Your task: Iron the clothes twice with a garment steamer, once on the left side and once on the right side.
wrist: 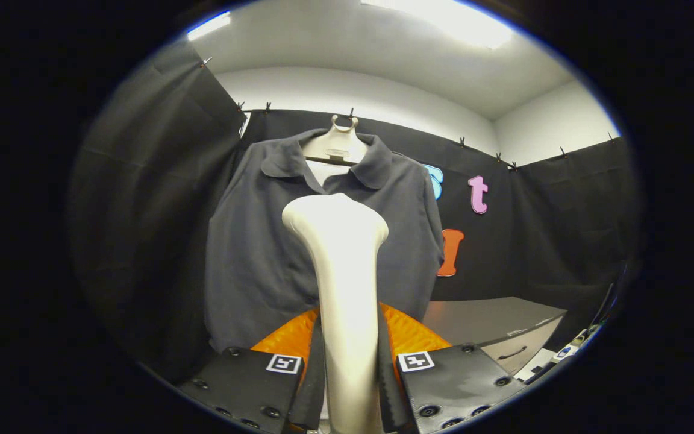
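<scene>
Two passes are asked for, and the garment steamer (338, 265) is clamped between the jaws of the gripper (347, 386), both fingers pressing on its handle low down. Its head rises just ahead of the fingers and stands in front of the middle of the shirt (250, 253), whether touching the cloth or a little short of it cannot be told.

To do the stroke well, I judge that the head should be carried to one side of the placket, laid flat and light against the fabric, and drawn in one straight, slow run along that half, then shifted to the other half for the second run. Keeping the handle squarely in the grip matters, since a twist would turn the steaming face away from the cloth. Pushing hard would likely swing the shirt on its hanger (340, 144), so a gentle contact is the safer choice.

The steamer is smooth, glossy, pale plastic, a slim waisted stem flaring into a broad rounded head. The shirt is dark grey, soft and matte, with a folded collar and short sleeves, hanging loose with slight vertical folds. The hanger is pale, moulded and broad-shouldered, hooked on the booth's rail. A grey cabinet (497, 325) with a flat top sits low beyond the fingers.
</scene>
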Available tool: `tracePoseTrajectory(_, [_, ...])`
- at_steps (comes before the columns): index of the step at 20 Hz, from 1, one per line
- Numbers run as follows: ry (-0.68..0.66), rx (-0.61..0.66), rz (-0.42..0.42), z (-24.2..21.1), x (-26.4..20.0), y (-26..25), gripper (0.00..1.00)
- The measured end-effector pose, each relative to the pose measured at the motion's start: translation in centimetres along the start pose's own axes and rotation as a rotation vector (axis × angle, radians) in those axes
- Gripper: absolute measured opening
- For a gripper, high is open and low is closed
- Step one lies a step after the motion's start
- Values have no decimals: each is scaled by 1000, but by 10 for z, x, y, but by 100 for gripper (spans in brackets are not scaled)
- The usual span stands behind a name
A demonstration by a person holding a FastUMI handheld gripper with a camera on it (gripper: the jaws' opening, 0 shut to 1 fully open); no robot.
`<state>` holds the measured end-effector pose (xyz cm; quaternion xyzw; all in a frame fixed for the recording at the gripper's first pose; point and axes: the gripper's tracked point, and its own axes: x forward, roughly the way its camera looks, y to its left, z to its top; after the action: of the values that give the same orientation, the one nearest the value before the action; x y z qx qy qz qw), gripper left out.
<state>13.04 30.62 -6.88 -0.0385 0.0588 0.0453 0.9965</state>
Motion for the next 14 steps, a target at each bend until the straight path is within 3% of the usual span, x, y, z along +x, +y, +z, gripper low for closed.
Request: tracePoseTrajectory(14, [11,10,84,-10,79,82,44])
